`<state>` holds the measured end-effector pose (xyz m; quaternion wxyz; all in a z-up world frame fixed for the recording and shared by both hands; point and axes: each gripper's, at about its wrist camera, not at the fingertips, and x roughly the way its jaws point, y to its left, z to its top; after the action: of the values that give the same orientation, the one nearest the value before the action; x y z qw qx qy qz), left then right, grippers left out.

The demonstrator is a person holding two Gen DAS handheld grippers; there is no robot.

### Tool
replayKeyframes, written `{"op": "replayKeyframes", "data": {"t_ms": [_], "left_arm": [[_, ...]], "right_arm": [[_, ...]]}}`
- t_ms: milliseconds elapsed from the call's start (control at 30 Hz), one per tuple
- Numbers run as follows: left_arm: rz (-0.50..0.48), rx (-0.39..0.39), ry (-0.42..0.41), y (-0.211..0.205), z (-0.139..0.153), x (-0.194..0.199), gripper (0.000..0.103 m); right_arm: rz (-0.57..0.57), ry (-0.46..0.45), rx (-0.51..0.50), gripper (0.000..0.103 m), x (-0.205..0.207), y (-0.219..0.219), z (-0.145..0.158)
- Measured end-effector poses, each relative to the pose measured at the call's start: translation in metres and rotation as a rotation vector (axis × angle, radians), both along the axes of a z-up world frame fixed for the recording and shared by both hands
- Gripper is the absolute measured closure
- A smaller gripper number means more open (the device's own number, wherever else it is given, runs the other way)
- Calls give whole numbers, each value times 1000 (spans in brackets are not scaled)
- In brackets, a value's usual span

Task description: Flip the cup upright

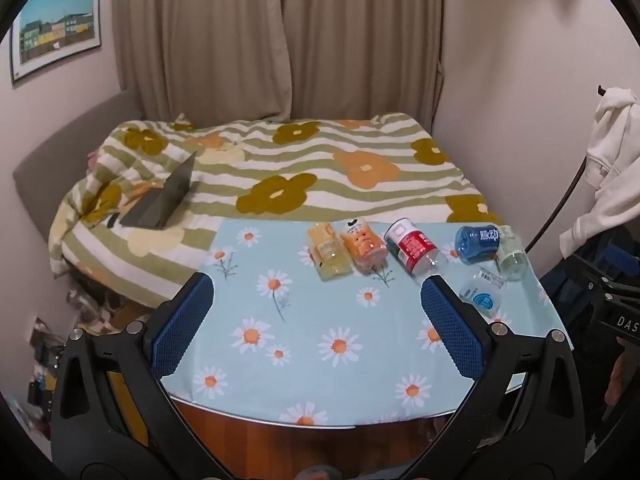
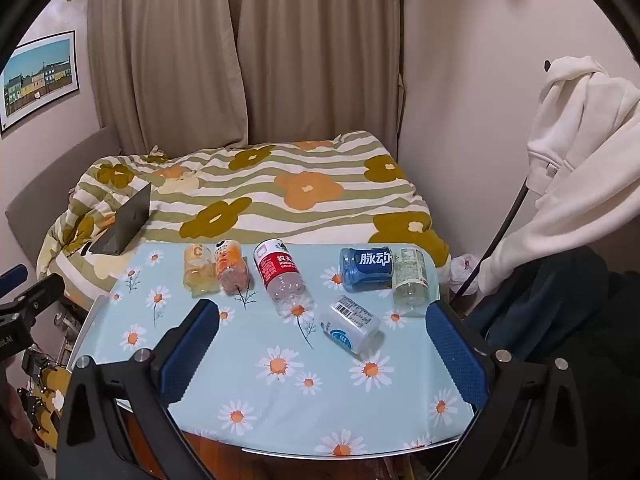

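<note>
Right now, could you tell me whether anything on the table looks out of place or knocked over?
Yes: all six cut-bottle cups lie on their sides on the daisy tablecloth: yellow cup, orange cup, red-labelled cup, blue cup, pale green cup, white-labelled cup. No spill visible.

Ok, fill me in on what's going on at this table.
Six cut-off bottle cups lie on their sides on the daisy tablecloth, none upright yet. Both grippers hover open over the near edge, holding nothing: the left gripper and the right gripper. Nearest the right one lies the white-labelled cup.
</note>
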<state>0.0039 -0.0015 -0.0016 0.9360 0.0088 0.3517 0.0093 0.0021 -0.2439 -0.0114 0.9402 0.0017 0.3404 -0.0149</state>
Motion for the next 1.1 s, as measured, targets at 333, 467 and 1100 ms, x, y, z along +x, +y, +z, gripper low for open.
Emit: {"op": "replayKeyframes", "data": {"t_ms": [333,467,1100], "left_arm": [[8,-22,-52,8,6,-2,0],[8,-15,-54,6,6,-2,0],[5,-17,-49,3,4,3,0]], "right_arm": [[4,-9,11,0,0,-1,-2],[0,-6,3,0,-1,-1,-4],[-1,-7,1,0,-2,1,-5]]}}
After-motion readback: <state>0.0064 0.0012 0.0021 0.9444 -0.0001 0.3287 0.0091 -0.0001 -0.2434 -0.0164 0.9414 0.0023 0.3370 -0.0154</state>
